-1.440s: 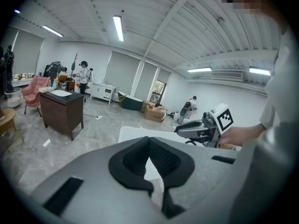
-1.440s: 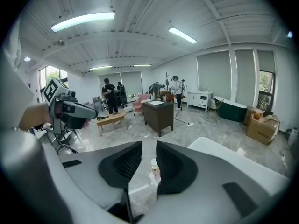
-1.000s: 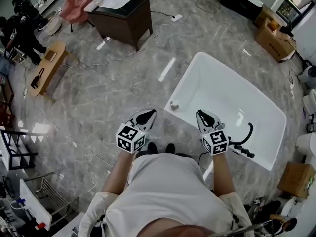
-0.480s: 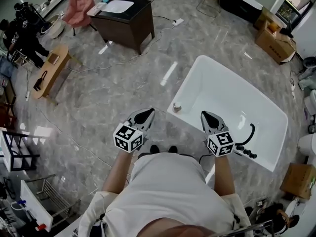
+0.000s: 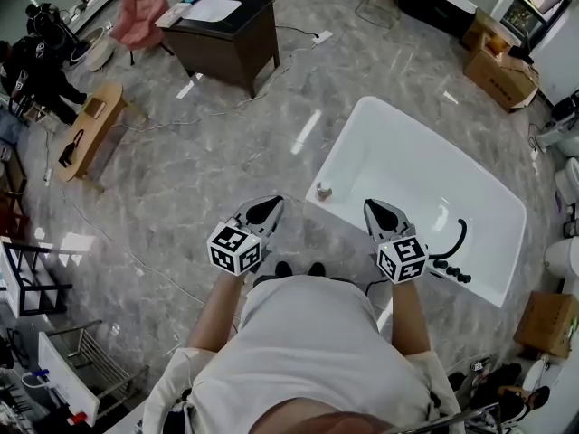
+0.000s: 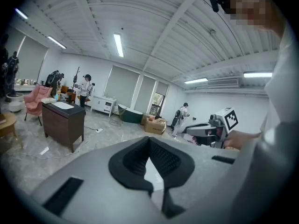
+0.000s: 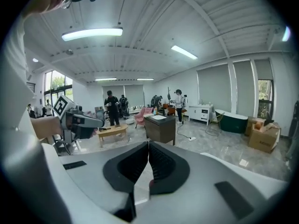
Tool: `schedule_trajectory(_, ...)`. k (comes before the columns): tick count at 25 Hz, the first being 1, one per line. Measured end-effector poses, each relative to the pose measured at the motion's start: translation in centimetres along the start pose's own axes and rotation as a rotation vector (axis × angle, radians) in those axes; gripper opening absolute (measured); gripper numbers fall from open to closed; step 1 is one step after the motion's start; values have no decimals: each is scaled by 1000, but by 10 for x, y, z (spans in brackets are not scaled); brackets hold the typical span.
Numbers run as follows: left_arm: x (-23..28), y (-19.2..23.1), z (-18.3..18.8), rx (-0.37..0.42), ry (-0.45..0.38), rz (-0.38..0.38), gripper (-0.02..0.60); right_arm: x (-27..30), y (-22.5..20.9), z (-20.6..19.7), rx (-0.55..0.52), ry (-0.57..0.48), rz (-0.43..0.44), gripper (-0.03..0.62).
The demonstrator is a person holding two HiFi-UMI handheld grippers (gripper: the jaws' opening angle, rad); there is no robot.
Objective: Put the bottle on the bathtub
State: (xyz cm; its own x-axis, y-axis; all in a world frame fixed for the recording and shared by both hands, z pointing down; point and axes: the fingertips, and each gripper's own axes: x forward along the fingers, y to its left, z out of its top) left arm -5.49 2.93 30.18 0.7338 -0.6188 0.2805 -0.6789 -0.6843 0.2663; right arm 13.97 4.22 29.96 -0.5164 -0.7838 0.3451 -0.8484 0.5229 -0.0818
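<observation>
A white bathtub (image 5: 362, 143) stands on the marble floor just ahead of me to the right. On its near left rim corner sits a small pale round-topped object (image 5: 323, 190), possibly the bottle seen from above. My left gripper (image 5: 265, 211) hovers over the floor left of that corner, shut and empty. My right gripper (image 5: 378, 213) hovers over the tub's near rim, also shut with nothing in it. The left gripper view shows its black pads (image 6: 161, 157) meeting at the tip, and the right gripper view shows the same (image 7: 161, 164). Both look across the room.
A black shower hose and handset (image 5: 452, 253) lies at the tub's near right end. A dark desk (image 5: 226, 30), a wooden bench (image 5: 86, 120) and cardboard boxes (image 5: 498, 66) stand further off. A cable (image 5: 208, 111) runs over the floor. People stand at the far left.
Both grippers stay shut and hardly move. The head view has shifted a little, so the tub sits slightly differently in the picture.
</observation>
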Motion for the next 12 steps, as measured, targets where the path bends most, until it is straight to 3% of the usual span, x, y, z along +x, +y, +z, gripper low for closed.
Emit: schedule_trajectory(12, -8, 11, -5, 0, 5, 9, 5, 9, 15, 1, -55, 16, 12, 32)
